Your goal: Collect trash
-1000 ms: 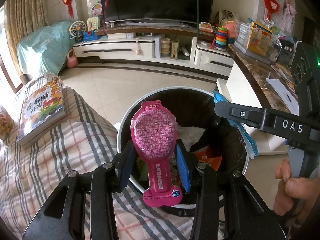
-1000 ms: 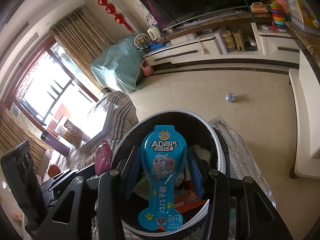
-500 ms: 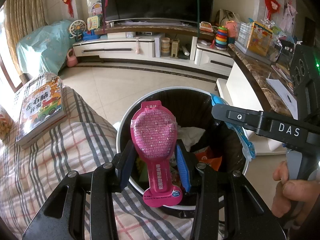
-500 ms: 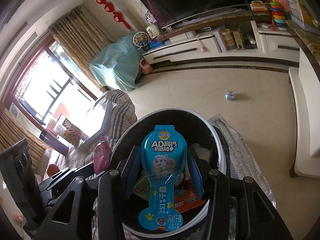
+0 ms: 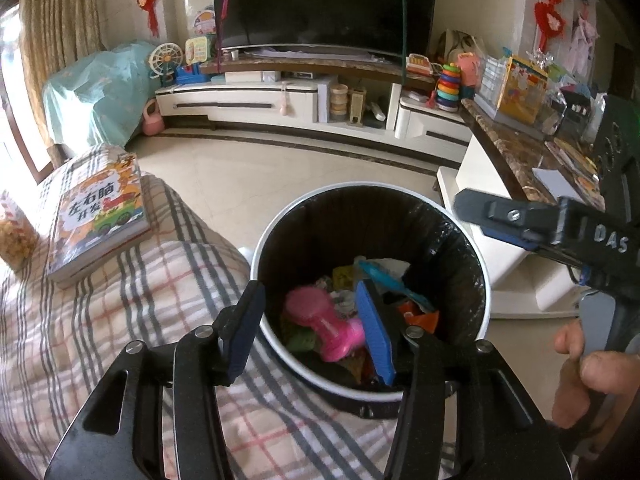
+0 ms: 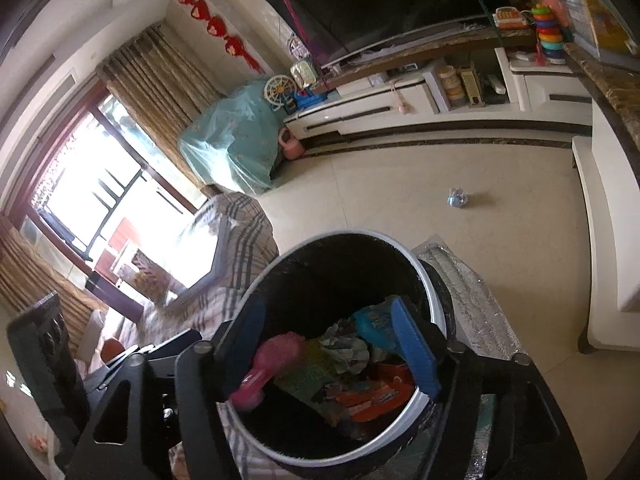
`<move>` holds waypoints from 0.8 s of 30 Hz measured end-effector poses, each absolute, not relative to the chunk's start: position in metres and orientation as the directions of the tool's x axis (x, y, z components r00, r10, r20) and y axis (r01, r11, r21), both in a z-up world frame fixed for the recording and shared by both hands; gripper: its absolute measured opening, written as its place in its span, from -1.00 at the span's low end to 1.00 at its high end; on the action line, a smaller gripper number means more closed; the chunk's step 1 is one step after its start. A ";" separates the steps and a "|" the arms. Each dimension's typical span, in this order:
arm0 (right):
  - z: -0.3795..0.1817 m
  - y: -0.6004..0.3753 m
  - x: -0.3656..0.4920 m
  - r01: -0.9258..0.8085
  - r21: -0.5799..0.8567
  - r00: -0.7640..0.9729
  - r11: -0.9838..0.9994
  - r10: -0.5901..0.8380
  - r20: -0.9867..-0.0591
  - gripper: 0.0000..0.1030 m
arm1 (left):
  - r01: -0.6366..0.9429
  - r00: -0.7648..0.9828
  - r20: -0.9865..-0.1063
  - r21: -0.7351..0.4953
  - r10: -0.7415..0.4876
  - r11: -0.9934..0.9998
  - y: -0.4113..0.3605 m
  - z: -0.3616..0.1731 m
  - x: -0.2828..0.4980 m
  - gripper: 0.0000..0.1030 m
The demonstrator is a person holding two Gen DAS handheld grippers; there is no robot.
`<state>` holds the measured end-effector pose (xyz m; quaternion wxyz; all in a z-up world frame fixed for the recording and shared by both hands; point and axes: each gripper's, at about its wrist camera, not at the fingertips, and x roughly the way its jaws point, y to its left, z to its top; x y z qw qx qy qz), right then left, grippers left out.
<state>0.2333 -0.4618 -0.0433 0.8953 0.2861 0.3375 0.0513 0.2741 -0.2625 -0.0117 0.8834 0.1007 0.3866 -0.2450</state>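
Left wrist view: left gripper [image 5: 310, 328] fingers spread wide, holding nothing, over the round white-rimmed, black-lined trash bin [image 5: 478, 264]. Pink plastic snack wrapper [image 5: 320, 320] and blue plastic snack wrapper [image 5: 384, 276] lie inside on other litter. Right gripper [image 6: 334, 350] fingers likewise wide and bare above the bin.

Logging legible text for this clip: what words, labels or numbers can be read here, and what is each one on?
"DAS": on the right tool, seen from the left wrist camera.
"左右脑开发": on the cover of the book lying on the plaid blanket.
Print on the wrappers in the trash bin is too blurred to read.
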 end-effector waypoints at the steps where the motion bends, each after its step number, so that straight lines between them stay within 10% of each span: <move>1: -0.041 -0.462 0.230 0.102 0.549 0.772 0.829 0.283 -0.569 0.49 | 0.507 0.582 -0.730 -0.018 -0.358 0.862 -0.259 -0.011 0.271 -0.03; 24: -0.021 -0.367 0.093 0.075 0.359 0.883 0.930 0.105 -0.457 0.83 | 0.308 0.721 -0.586 -0.207 -0.370 0.928 -0.125 -0.014 0.140 0.74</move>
